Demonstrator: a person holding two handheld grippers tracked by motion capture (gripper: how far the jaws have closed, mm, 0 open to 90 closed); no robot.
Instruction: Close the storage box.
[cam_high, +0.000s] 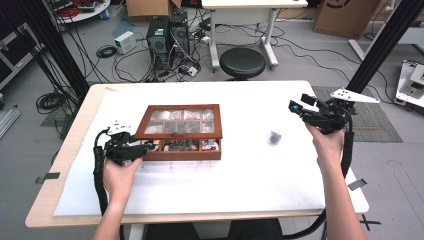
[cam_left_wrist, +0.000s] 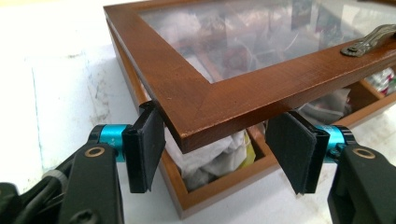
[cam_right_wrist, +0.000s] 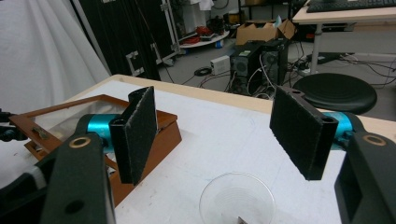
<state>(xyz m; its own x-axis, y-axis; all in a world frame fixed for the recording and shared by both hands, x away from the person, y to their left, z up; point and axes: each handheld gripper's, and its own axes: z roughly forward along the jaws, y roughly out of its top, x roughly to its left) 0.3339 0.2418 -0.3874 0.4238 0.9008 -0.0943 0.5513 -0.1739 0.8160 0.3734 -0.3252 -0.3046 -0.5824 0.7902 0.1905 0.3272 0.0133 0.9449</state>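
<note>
Wooden box: centre-left of the high view, on the white sheet over the table; dark-brown frame, divided into small compartments holding small mixed items too small to tell apart.
Lid: the left gripper view shows it is a glass-paned wooden frame raised at the near corner, with a gap under it down to the box; from the high view this lift is hard to read.
Handle: a metal pull on the lid's front rail, upper right of the left gripper view.
Box contents: the left gripper view shows a crumpled white packet in the corner compartment below the lifted lid.
Left gripper: lower left of the high view at the box's near-left corner; jaws about half apart, one pad on each side of the lid's corner. Whether the pads press on the wood I cannot tell; the left pad looks to touch its edge.
Right gripper: upper right of the high view, held up off the table, well apart from the box; jaws wide, nothing between them.
Glass dish: clear and round, bottom centre of the right gripper view, on the sheet; in the high view it reads as a dark smudge to the right of the box.
Background: black stool and computer towers beyond the table's far edge.
</note>
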